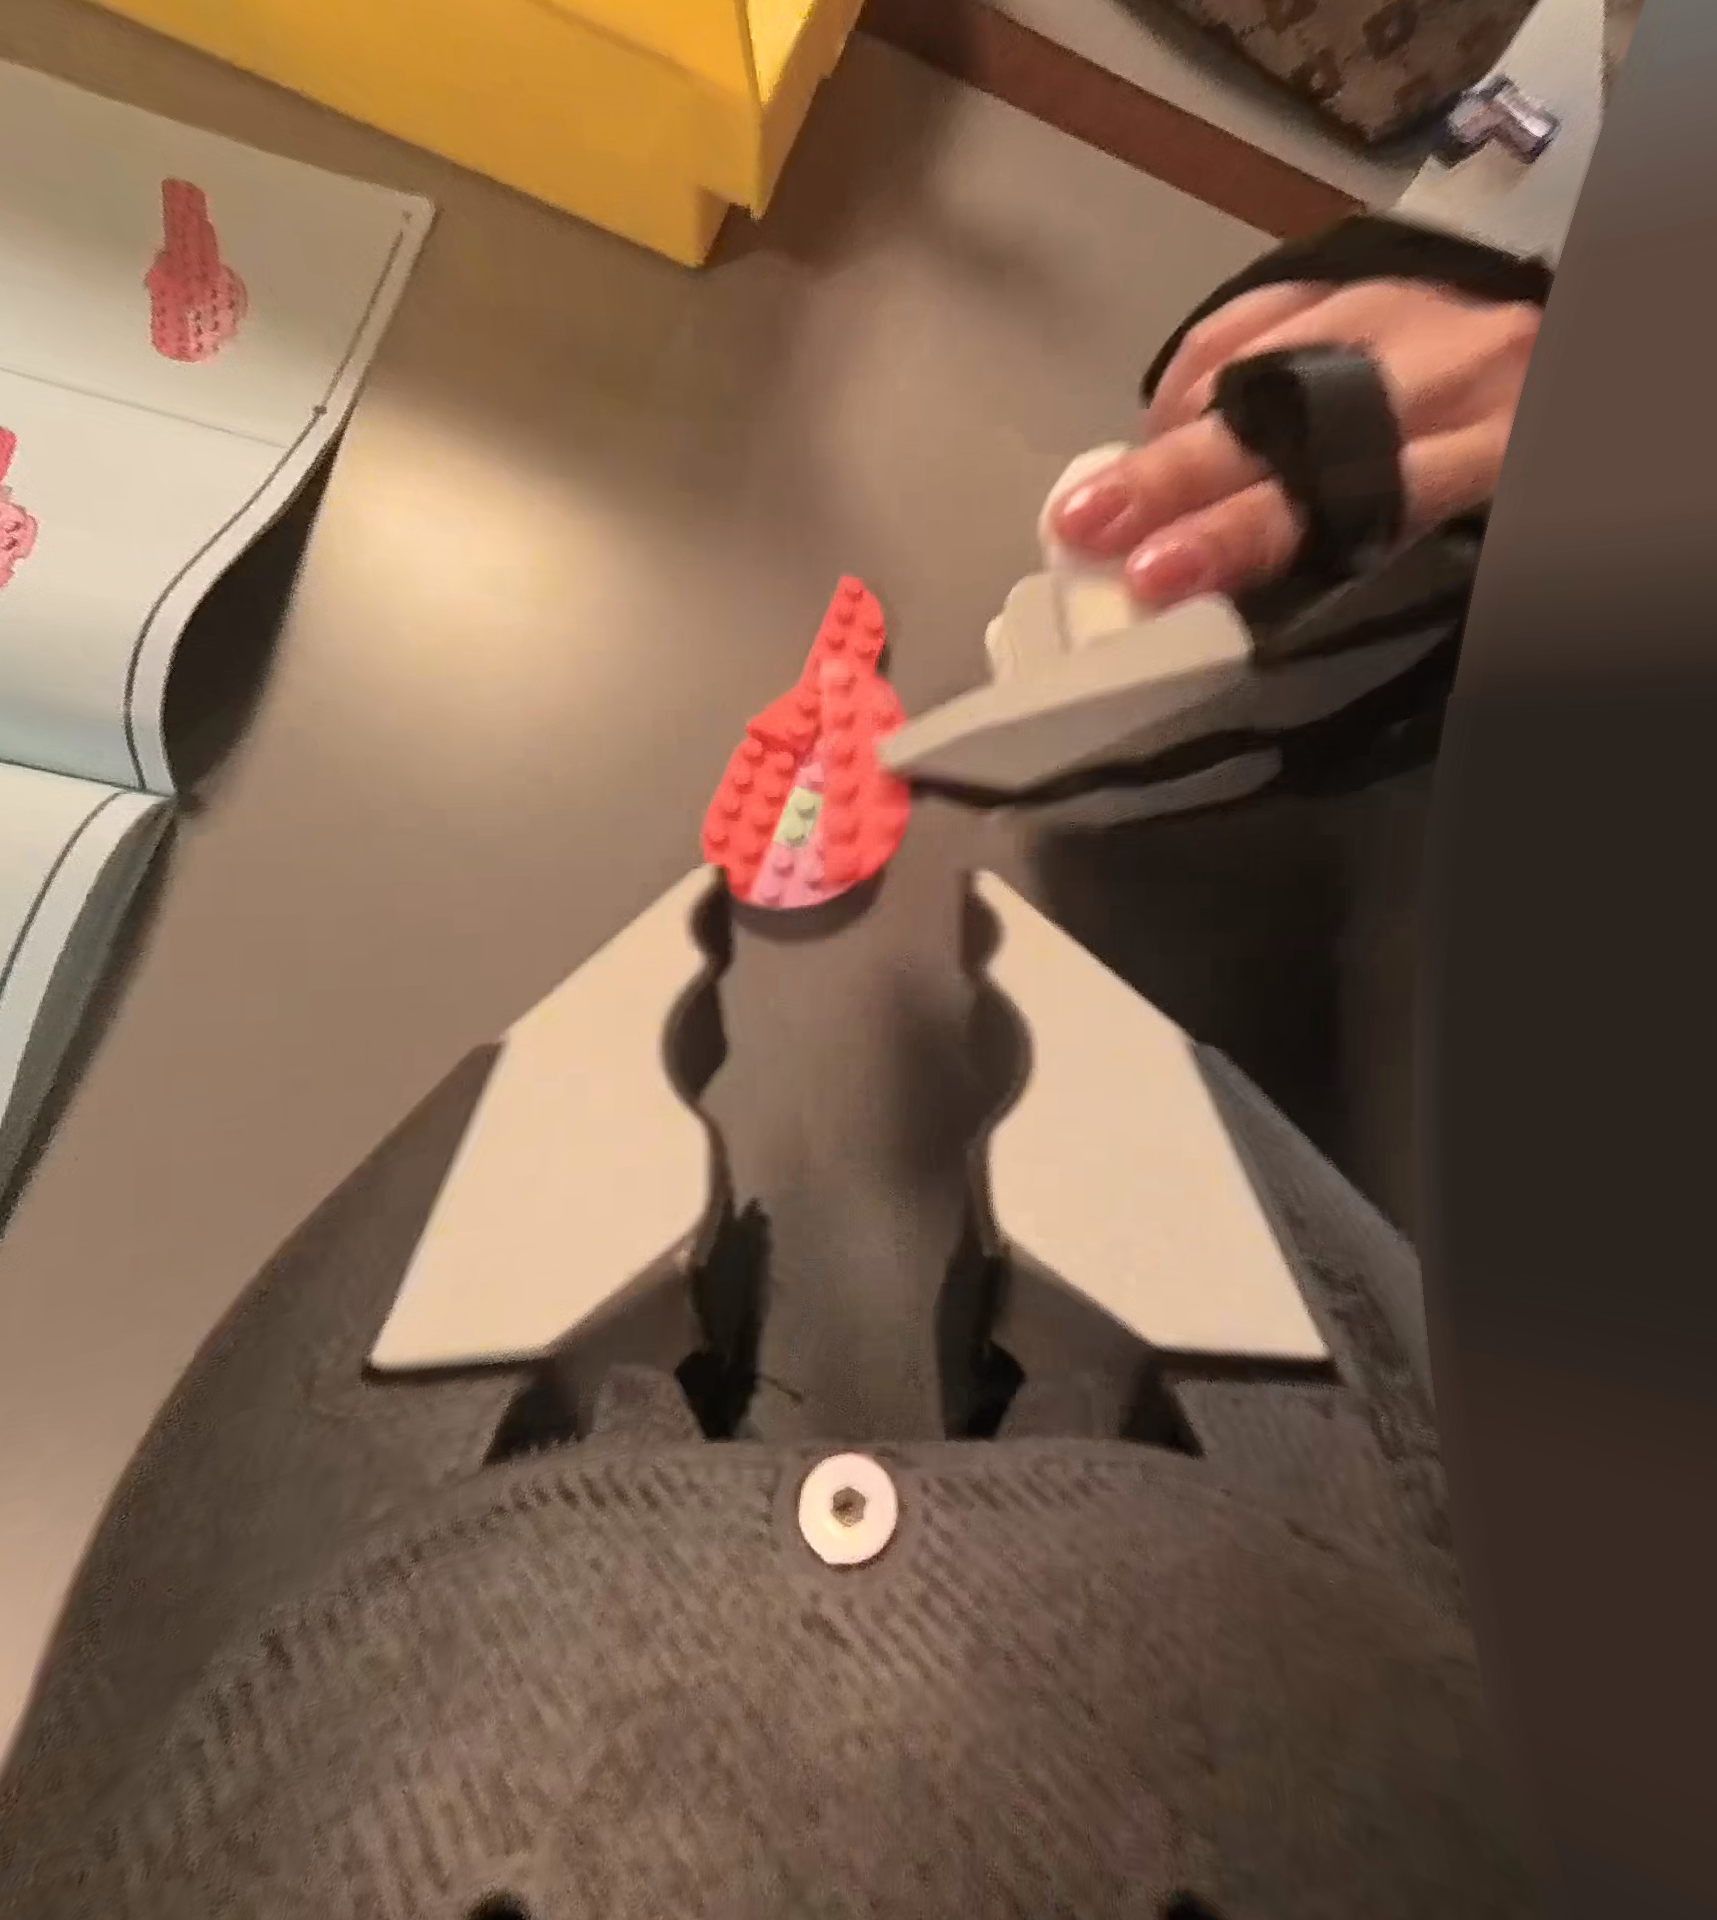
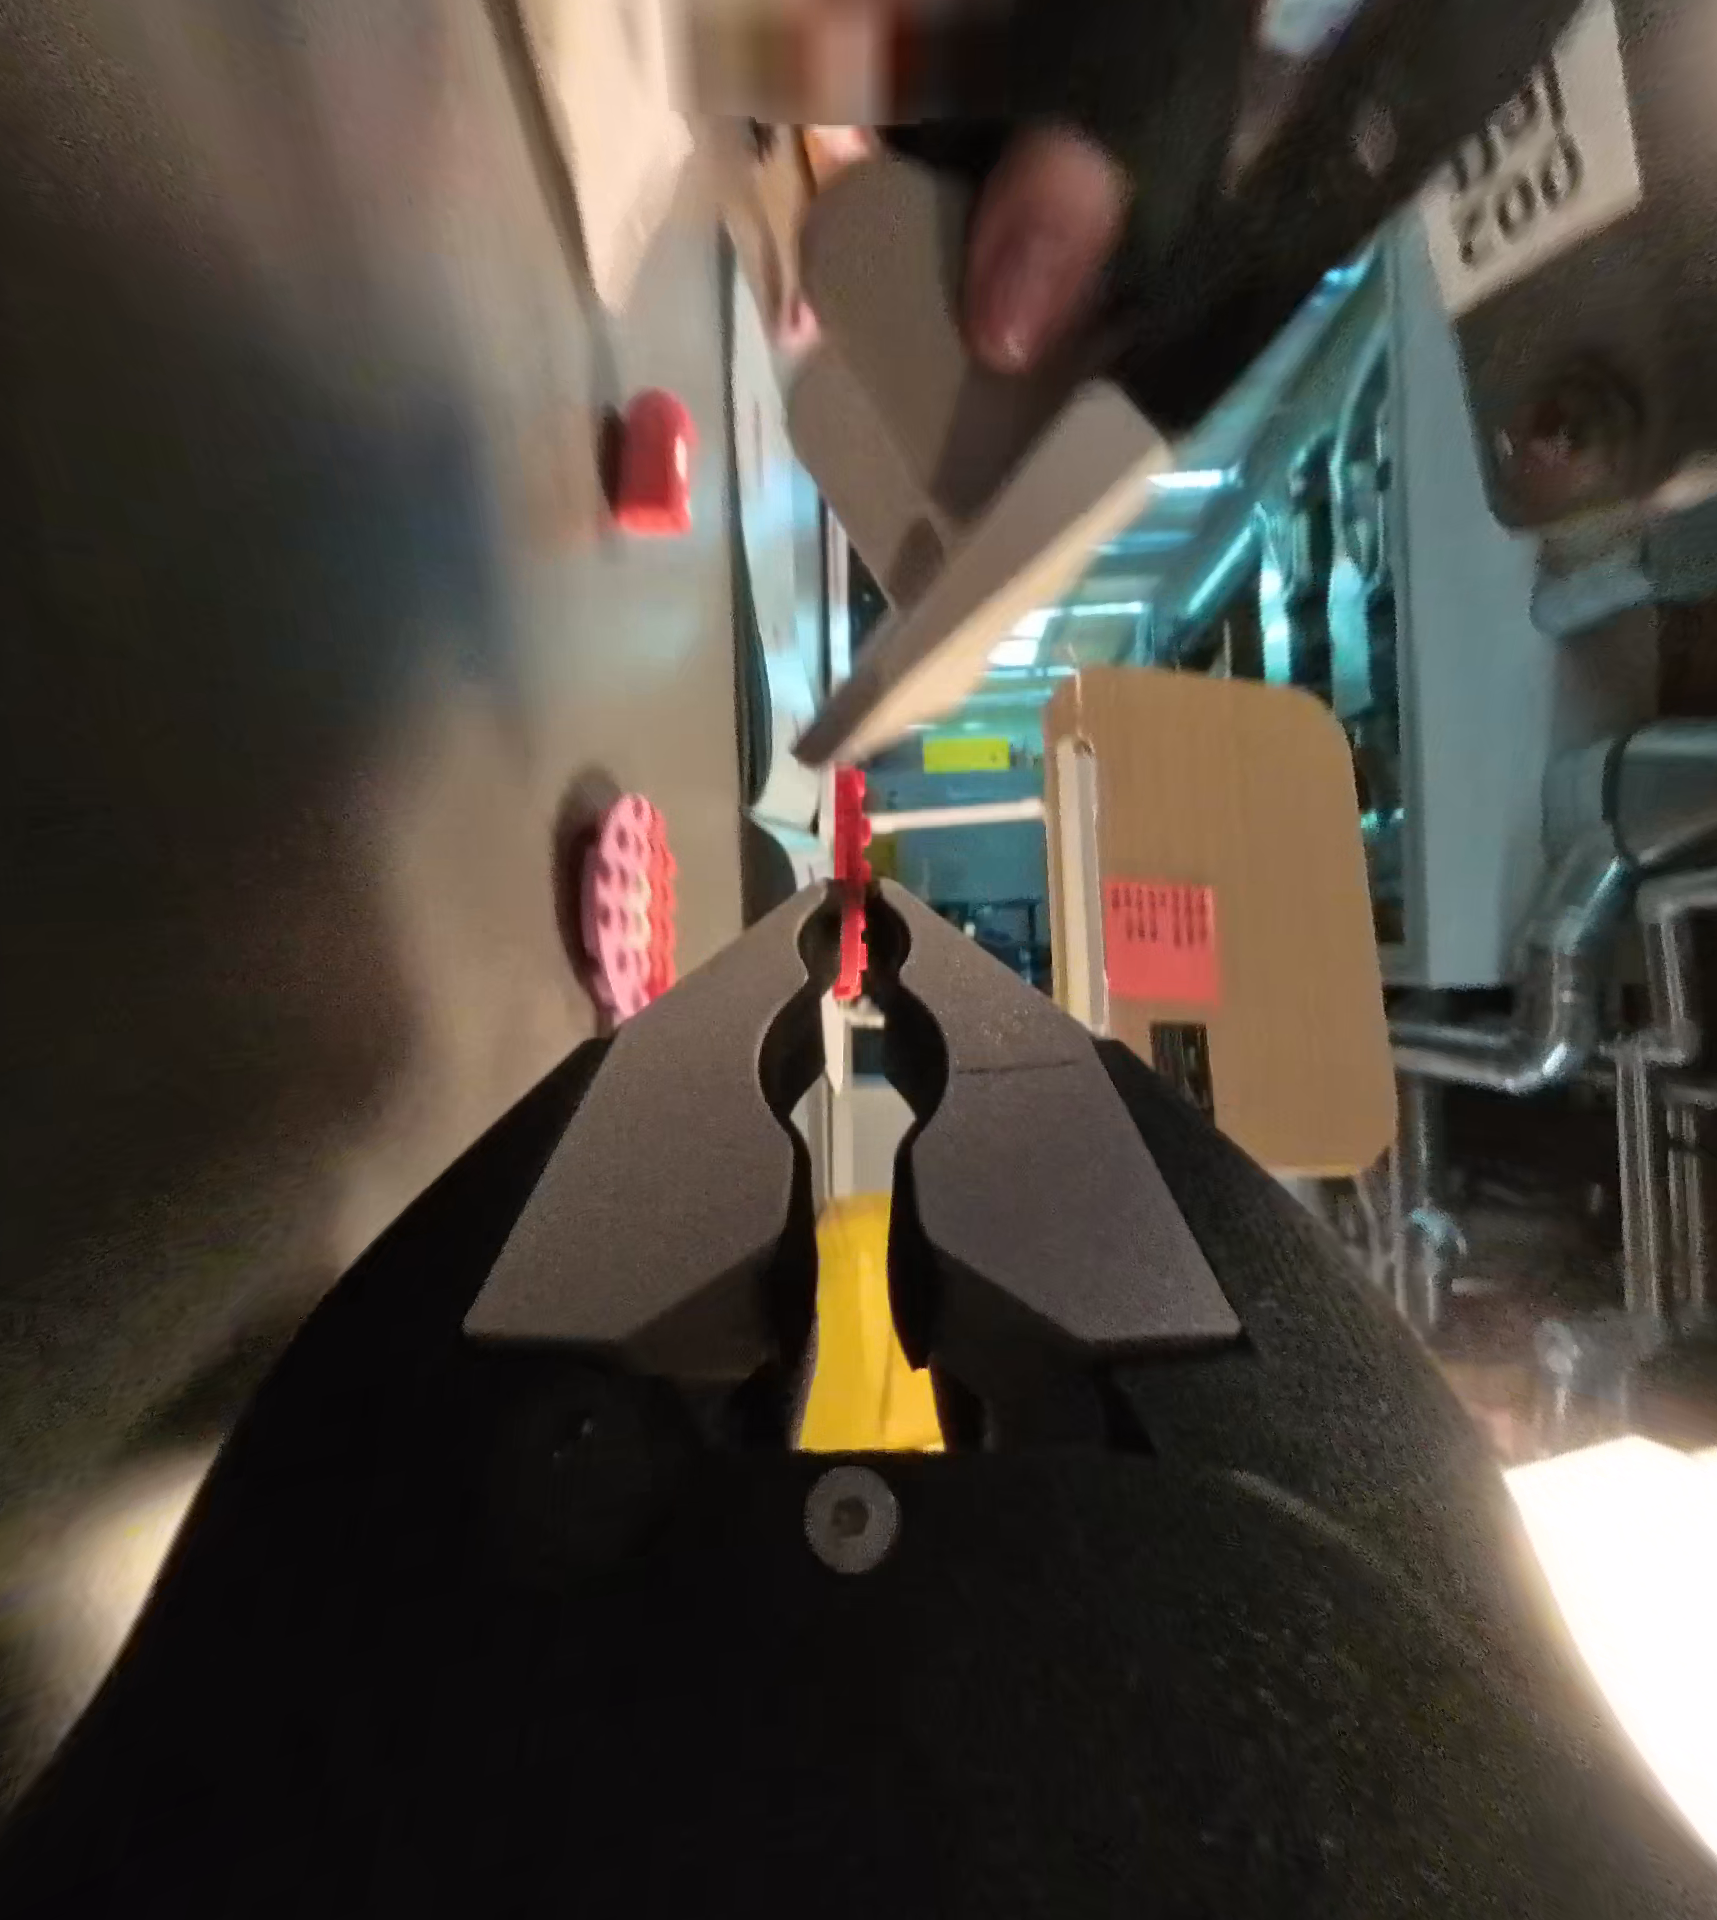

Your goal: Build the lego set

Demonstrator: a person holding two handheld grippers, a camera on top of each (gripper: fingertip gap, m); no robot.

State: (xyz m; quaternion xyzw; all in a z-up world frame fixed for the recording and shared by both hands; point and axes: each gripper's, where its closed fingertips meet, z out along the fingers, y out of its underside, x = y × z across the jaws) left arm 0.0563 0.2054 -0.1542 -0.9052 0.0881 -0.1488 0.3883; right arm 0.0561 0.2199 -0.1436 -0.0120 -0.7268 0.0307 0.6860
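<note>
A flat red brick-plate assembly (image 1: 812,769) with a pink strip and a pale centre hangs above the brown table (image 1: 521,582). My right gripper (image 1: 890,756) comes in from the right and is shut on its right edge. In the right wrist view the plate (image 2: 849,831) shows edge-on, pinched between that gripper's (image 2: 849,896) dark fingertips. My left gripper (image 1: 846,883) is open and empty, and its left fingertip (image 1: 708,894) is just below the plate's lower edge. In the right wrist view its grey fingers (image 2: 937,644) end just above the plate.
An open instruction booklet (image 1: 106,416) lies at the left and a yellow box (image 1: 563,104) at the back. A pink round plate assembly (image 2: 625,914) and a red piece (image 2: 651,457) lie on the table (image 2: 314,727). A cardboard box (image 2: 1249,810) stands beyond. The grippers are tip to tip, or close to it.
</note>
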